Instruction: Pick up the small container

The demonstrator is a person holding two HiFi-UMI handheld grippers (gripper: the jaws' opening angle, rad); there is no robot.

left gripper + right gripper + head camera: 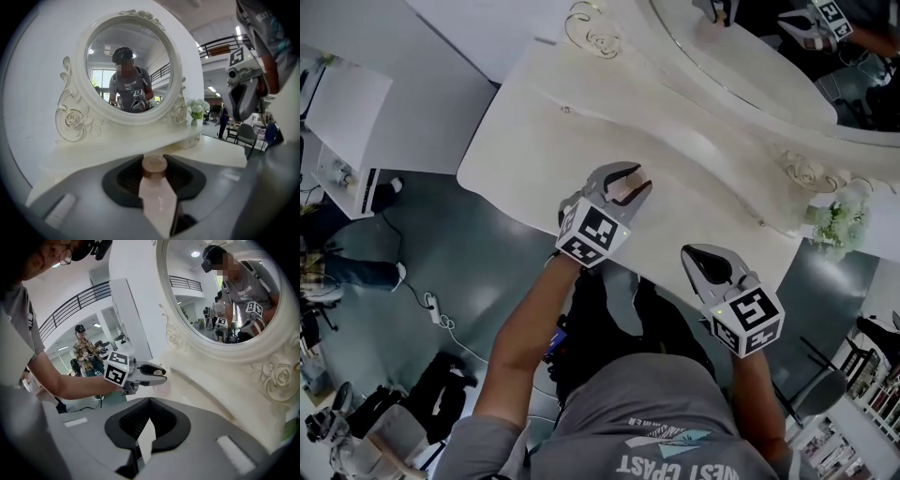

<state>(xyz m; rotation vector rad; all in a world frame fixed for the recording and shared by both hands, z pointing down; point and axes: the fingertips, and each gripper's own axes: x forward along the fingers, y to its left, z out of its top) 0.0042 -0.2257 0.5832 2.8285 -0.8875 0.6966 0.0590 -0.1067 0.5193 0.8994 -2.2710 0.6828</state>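
The small container (pixel 157 199) is pale pink with a brown round cap. It stands upright between the jaws of my left gripper (pixel 155 187), whose pads press on its sides. From the head view, the left gripper (pixel 630 187) hangs over the front part of the white dressing table (pixel 534 141), with the container (pixel 624 192) showing pink between its fingers. My right gripper (pixel 697 258) is to the right, at the table's front edge, jaws together with nothing in them. The right gripper view shows the left gripper (pixel 157 373) ahead, above the tabletop.
An oval mirror (pixel 129 70) in a carved white frame stands at the back of the table. A small vase of white flowers (pixel 836 225) sits at the right end. A white cabinet (pixel 342 131), cables and dark bags lie on the grey floor to the left.
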